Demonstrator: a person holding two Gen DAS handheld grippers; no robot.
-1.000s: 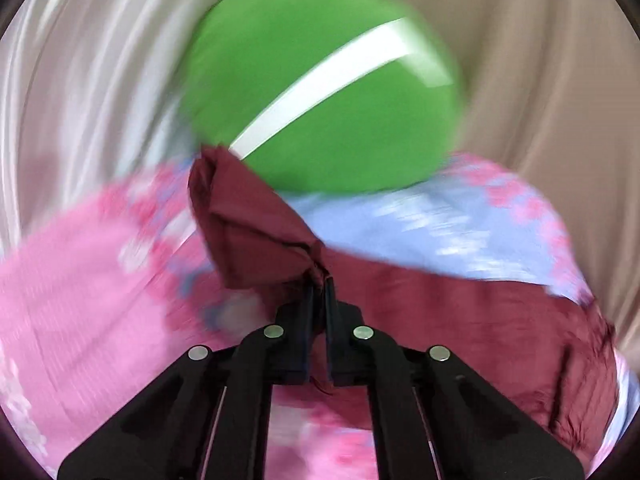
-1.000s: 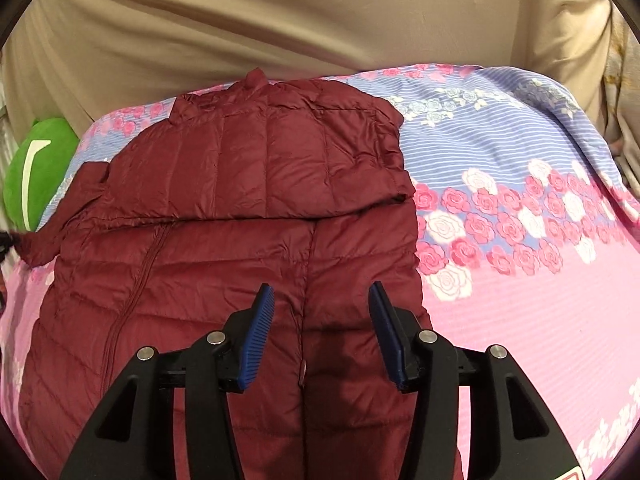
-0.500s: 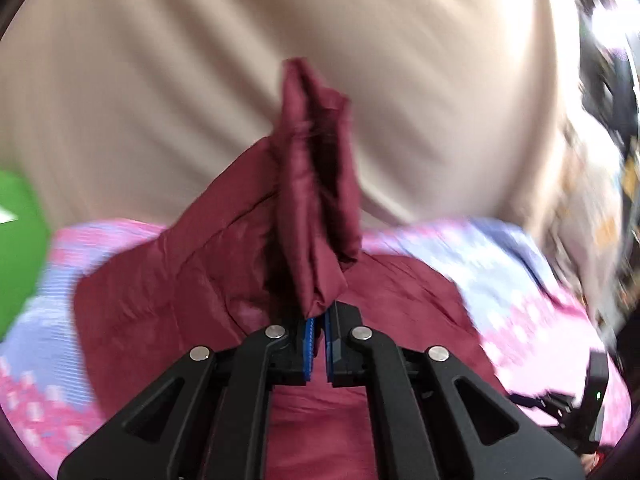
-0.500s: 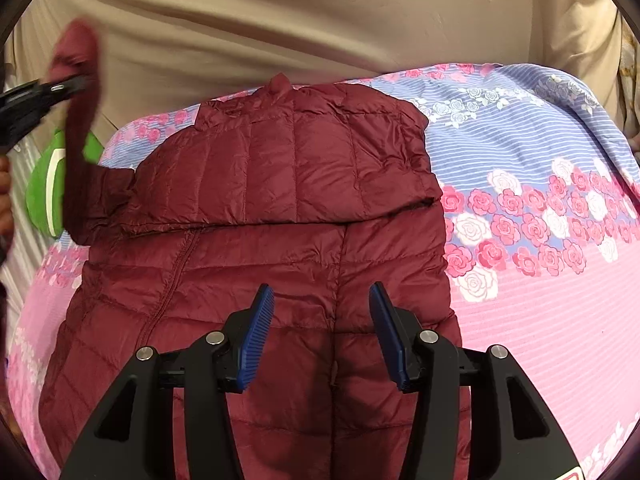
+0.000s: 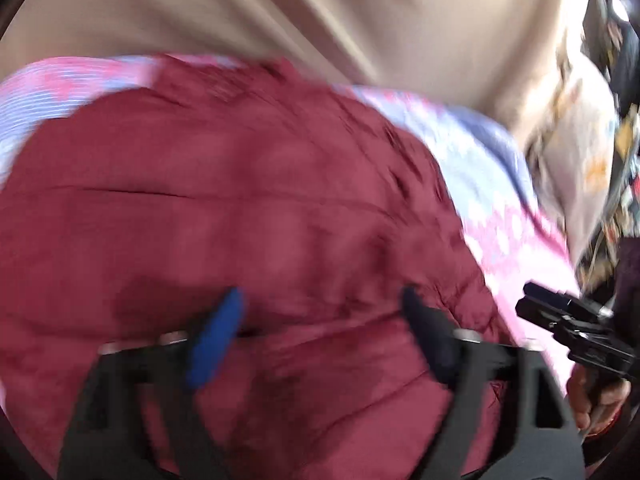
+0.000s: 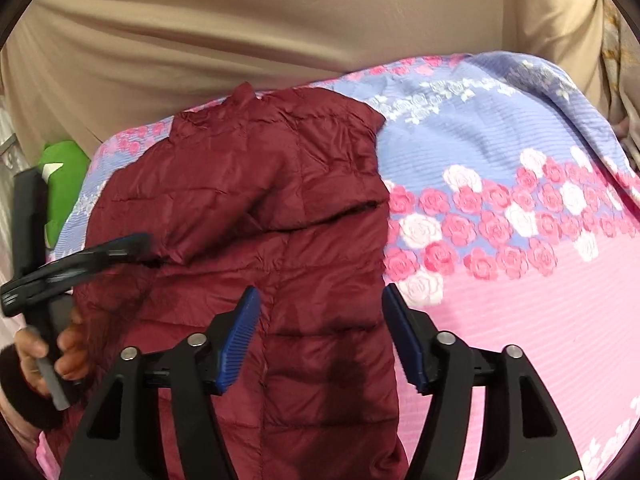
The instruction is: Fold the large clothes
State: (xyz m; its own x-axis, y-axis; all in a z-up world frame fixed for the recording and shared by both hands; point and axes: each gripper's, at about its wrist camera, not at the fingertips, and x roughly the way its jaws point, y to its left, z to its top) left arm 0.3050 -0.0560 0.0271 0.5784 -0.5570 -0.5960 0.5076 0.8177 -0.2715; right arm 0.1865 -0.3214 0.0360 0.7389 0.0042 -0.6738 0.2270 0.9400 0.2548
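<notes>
Quilted maroon puffer jacket point(image 6: 256, 208) lies folded on floral bedsheet point(image 6: 500, 208); both tools just opened, gripping nothing.

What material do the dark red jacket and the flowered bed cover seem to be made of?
Dark red quilted jacket: probably thin nylon or polyester shell with soft filling; slight sheen, fine crinkles, stitched puffy panels. Pink and blue rose-print bed cover: likely matte woven cotton or a blend; fine ribbed lines, no shine.

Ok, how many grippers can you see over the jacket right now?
2. The right gripper hangs open over the jacket's near edge; the left gripper, held by a hand, sits open at its left side, its jaws just opened, nothing between them.
</notes>
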